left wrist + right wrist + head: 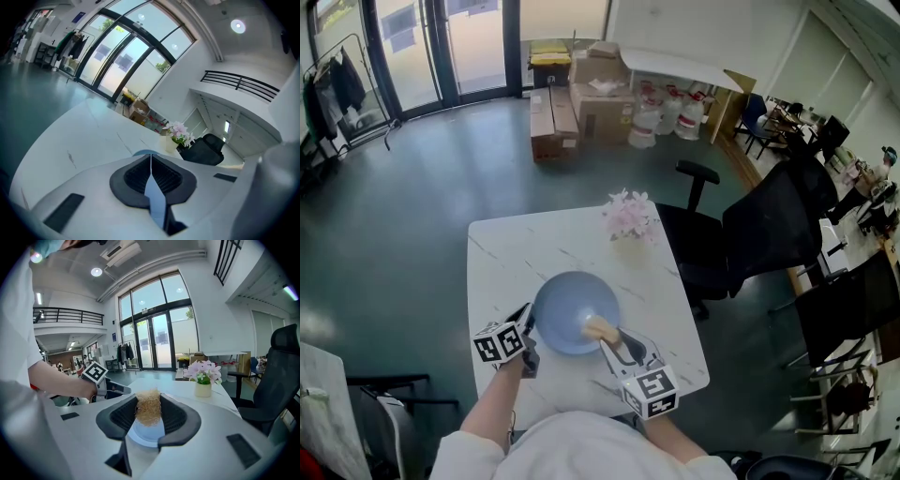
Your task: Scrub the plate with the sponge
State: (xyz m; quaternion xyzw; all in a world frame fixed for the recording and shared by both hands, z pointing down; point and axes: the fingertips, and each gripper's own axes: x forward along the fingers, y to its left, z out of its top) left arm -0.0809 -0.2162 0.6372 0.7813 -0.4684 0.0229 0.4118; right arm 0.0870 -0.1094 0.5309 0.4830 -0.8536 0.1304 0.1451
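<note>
A round blue plate [572,305] lies near the front of the white marble table [516,262]. My left gripper [529,327] is shut on the plate's left rim. In the left gripper view the thin blue plate edge [153,190] is pinched between the closed pads of that left gripper [151,174]. My right gripper [607,339] is shut on a tan fibrous sponge [599,328], which rests on the plate's right part. In the right gripper view the sponge [148,408] fills the gap of the right gripper [148,414], with the plate [145,433] just beneath. The left gripper [108,387] shows at the left there.
A small vase of pink flowers [628,218] stands at the table's far right corner. Black office chairs [750,234] crowd the table's right side. Cardboard boxes [581,103] and water jugs [666,112] sit across the floor by the glass doors.
</note>
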